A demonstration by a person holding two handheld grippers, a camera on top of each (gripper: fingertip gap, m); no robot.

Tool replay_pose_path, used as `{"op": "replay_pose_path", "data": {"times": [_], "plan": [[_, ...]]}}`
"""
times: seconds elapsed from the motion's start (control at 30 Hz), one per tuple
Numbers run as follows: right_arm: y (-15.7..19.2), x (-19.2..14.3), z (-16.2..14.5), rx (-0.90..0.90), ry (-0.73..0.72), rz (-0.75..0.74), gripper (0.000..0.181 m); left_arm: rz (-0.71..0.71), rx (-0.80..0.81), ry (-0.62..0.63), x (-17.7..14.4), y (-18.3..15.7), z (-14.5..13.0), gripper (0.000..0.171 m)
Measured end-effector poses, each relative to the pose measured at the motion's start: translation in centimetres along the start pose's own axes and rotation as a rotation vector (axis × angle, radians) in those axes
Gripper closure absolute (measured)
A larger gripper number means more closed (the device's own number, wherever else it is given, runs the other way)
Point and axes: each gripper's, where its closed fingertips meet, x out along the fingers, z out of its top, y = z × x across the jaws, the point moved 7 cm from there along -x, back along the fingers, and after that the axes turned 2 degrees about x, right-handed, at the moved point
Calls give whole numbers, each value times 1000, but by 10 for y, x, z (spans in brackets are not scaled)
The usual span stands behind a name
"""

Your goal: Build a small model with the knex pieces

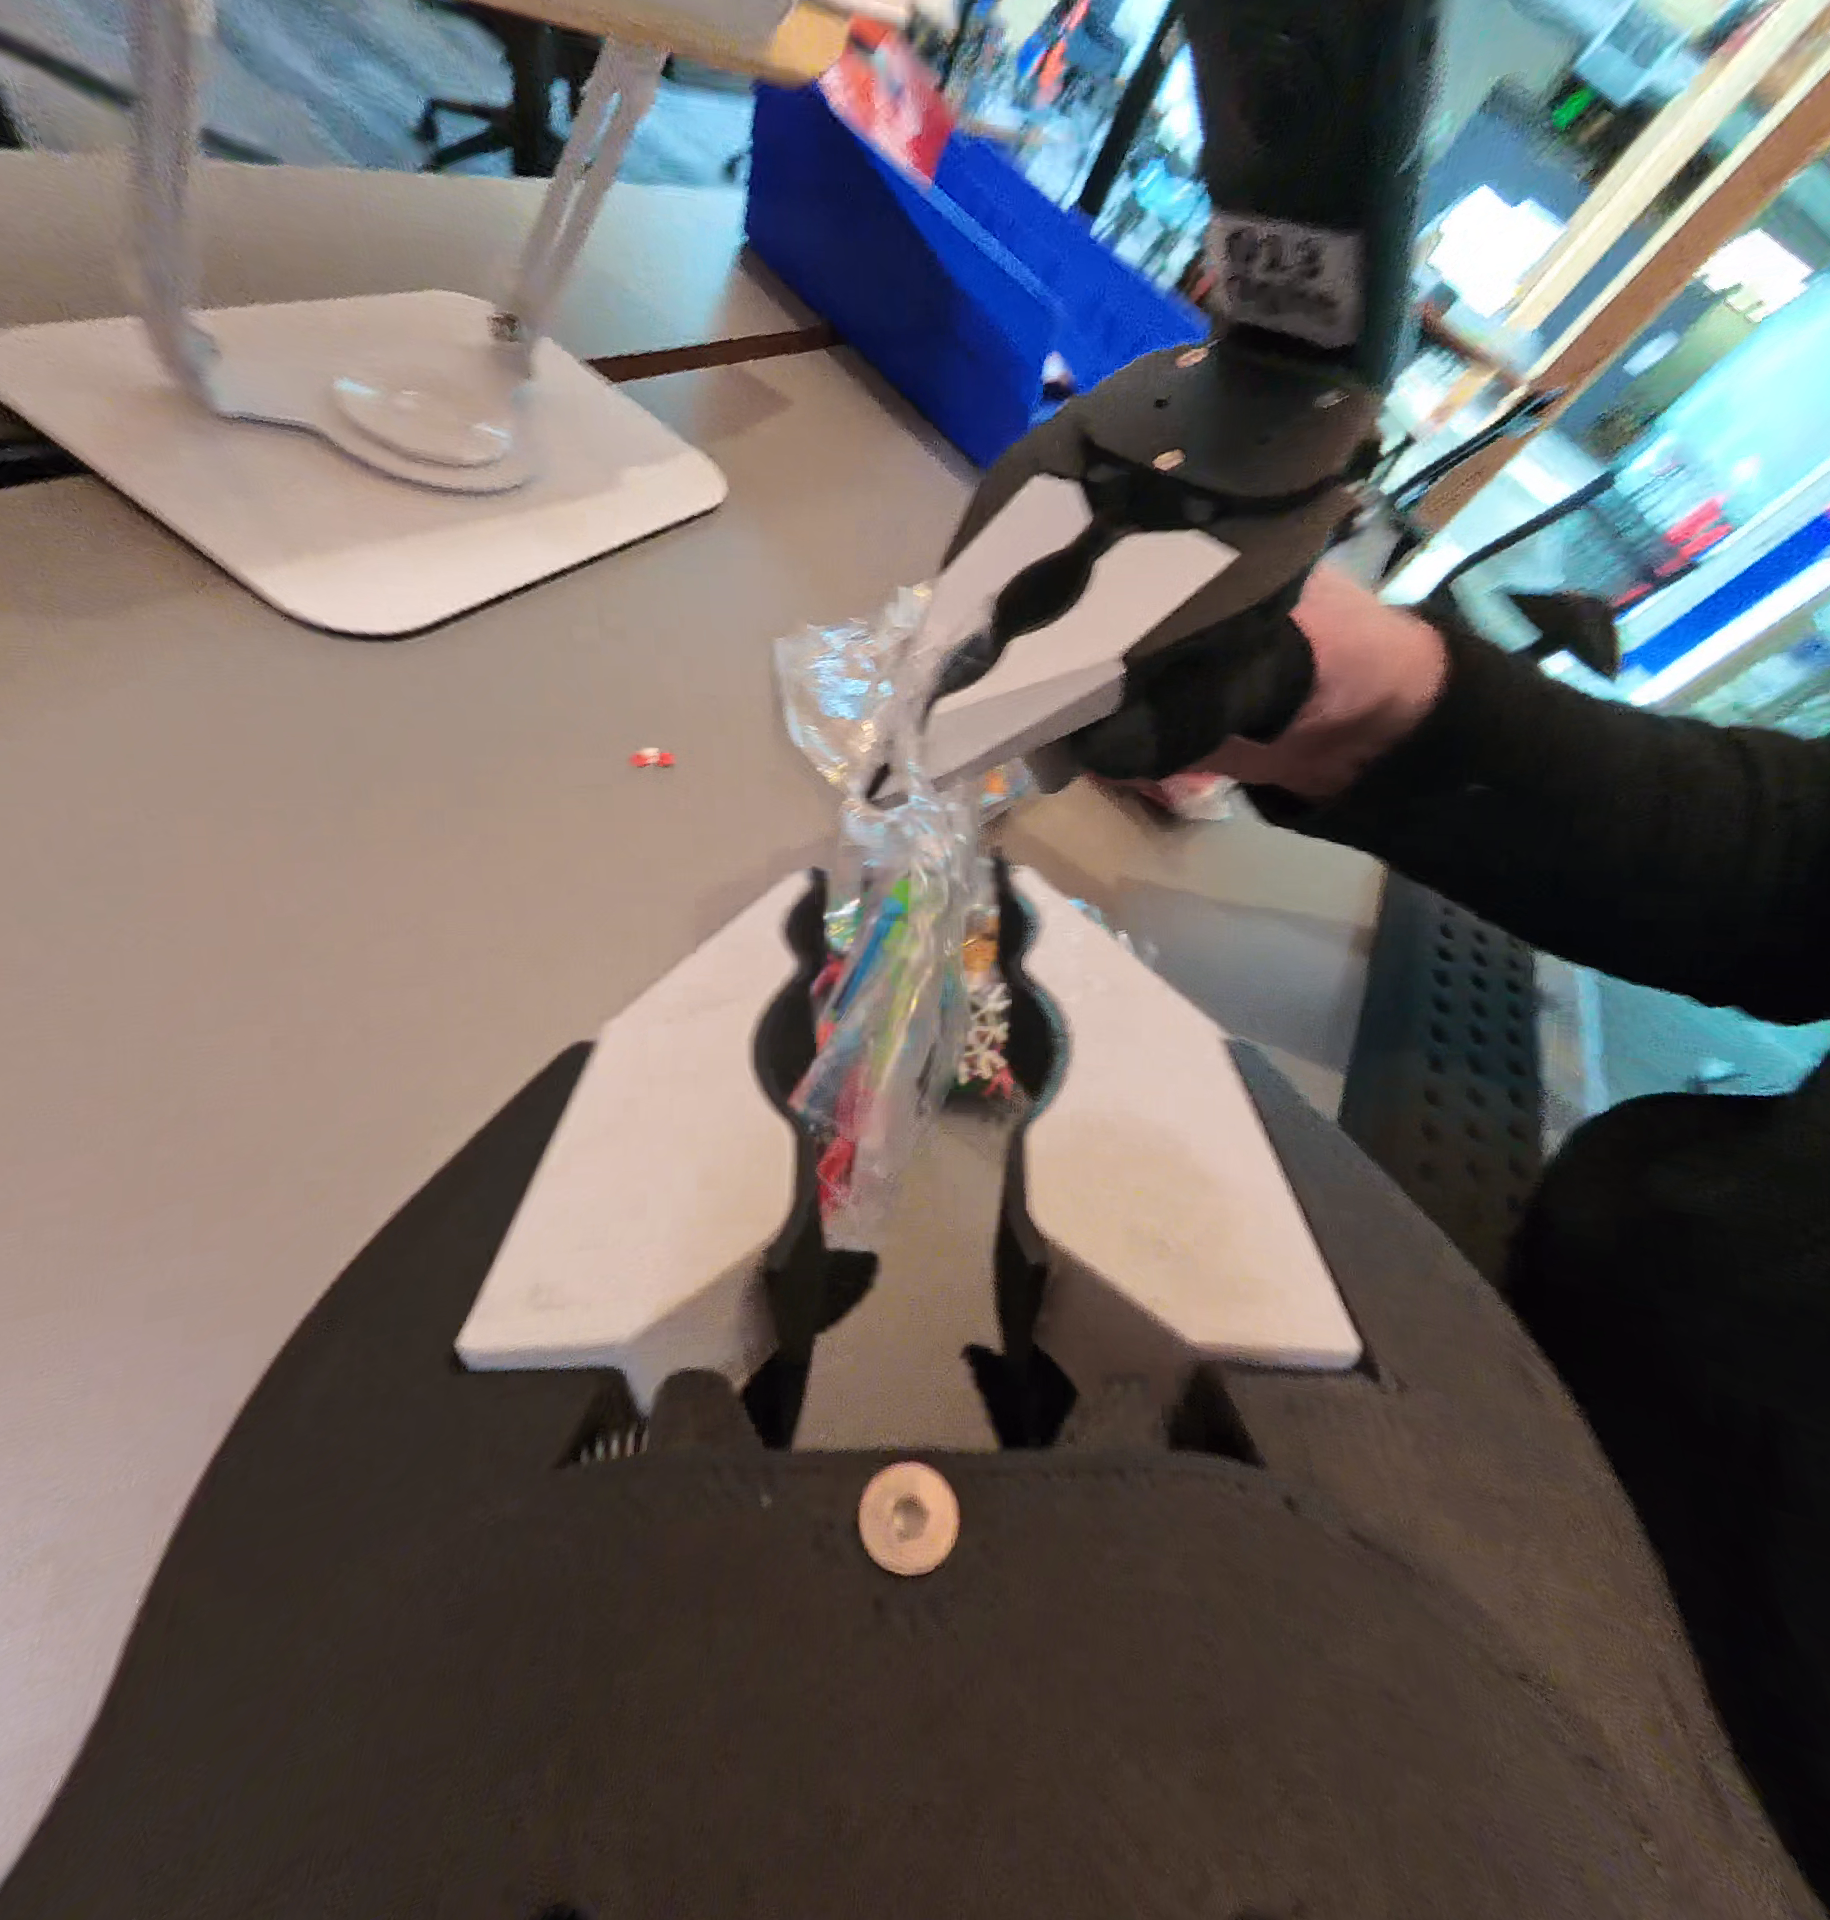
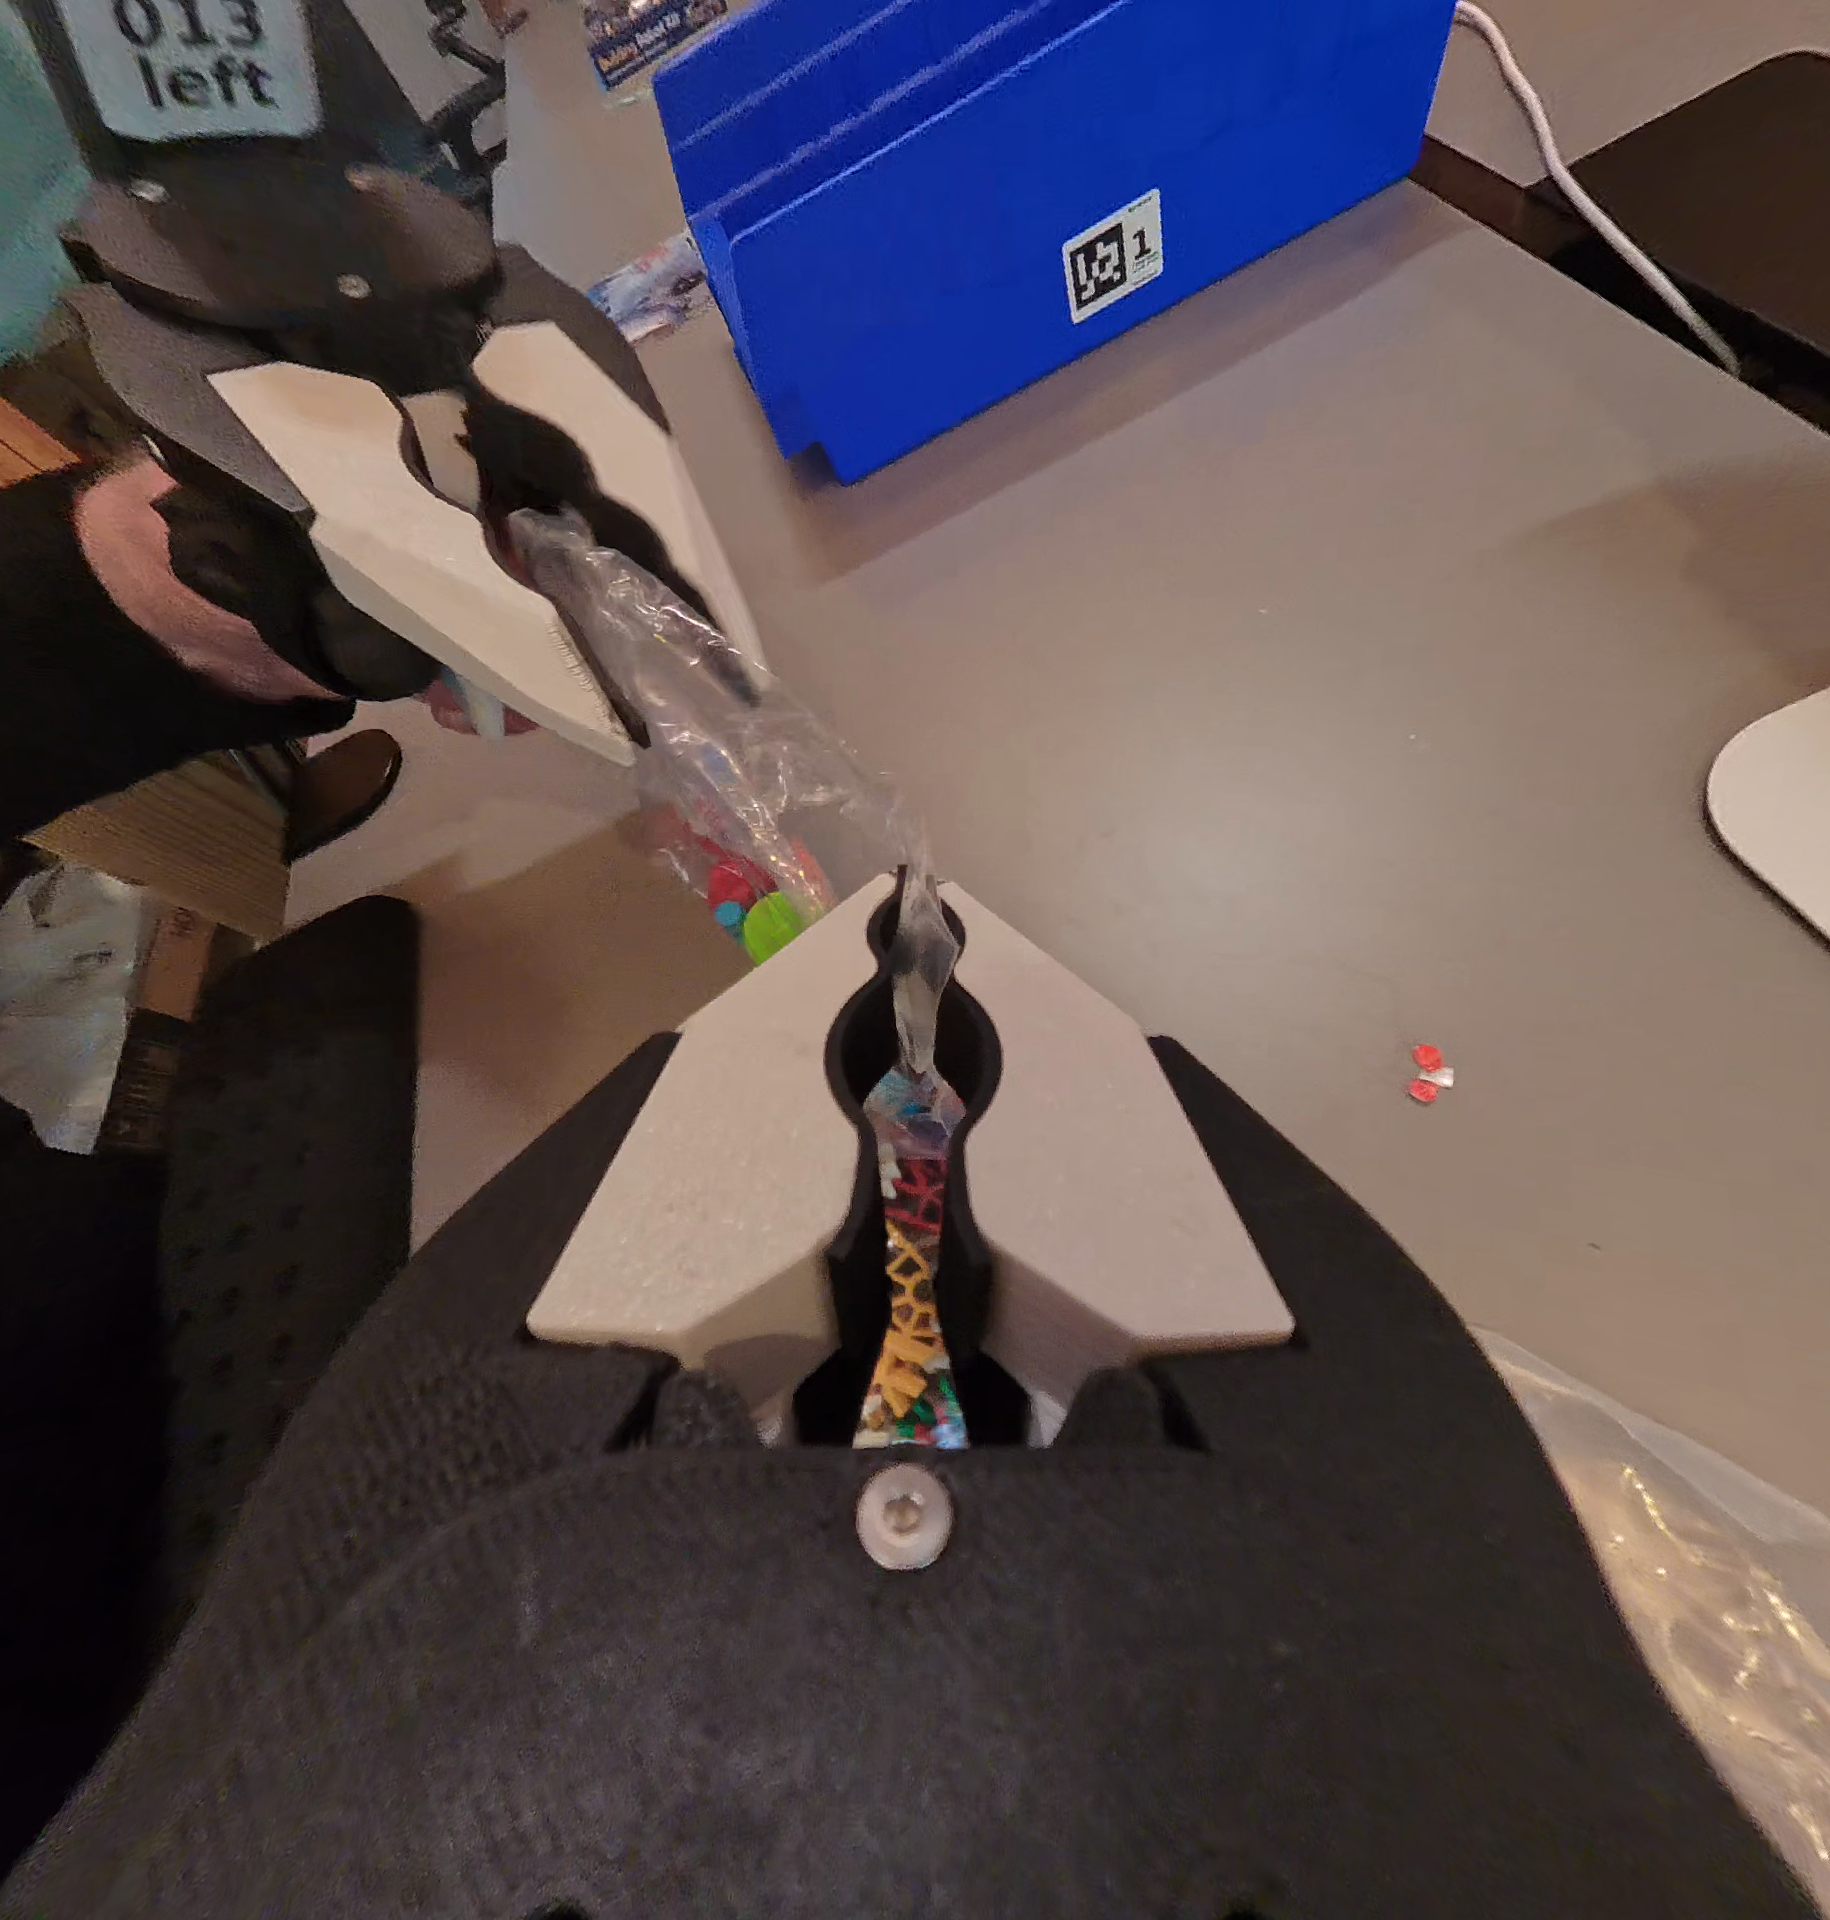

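Observation:
A clear plastic bag (image 1: pixel 890 997) of small coloured pieces is stretched between both grippers above the grey table (image 1: pixel 267 883). My left gripper (image 1: pixel 911 894) is shut on one end, with the crumpled film and pieces filling the gap between its white fingers. My right gripper (image 2: pixel 911 883) is shut on a thin twist of the bag's film (image 2: pixel 724 748) at its fingertips. In the left wrist view the right gripper (image 1: pixel 890 790) comes in from the upper right, held by a hand in a black sleeve. In the right wrist view the left gripper (image 2: pixel 682 717) is at the upper left. Coloured pieces (image 2: pixel 765 914) bulge below the film.
A blue bin (image 2: pixel 994 208) stands at the back of the table and also shows in the left wrist view (image 1: pixel 921 281). A white stand base (image 1: pixel 350 468) sits to the left. A small red piece (image 2: pixel 1430 1070) lies loose. A black perforated chair (image 2: pixel 267 1143) is beside the table edge. More clear plastic (image 2: pixel 1721 1610) lies near. My hands' fingertips stand some 5 centimeters from each other. The right tips stand about 25 centimeters off the white stand base (image 1: pixel 350 468).

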Motion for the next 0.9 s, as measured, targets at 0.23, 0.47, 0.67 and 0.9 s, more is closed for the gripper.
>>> {"op": "replay_pose_path", "data": {"times": [0.23,0.47,0.67,0.9], "plan": [[21,-2,15,-38,-19,-97,181,223,142,119,20,-8,20,139],[37,-4,20,-25,-93,-107,181,332,245,154,32,-7,22,171],[39,-2,18,-55,-121,-39,181,389,342,141,43,-1,26,171],[42,-3,19,-149,-117,37,180,416,401,65,51,2,34,171]]}}
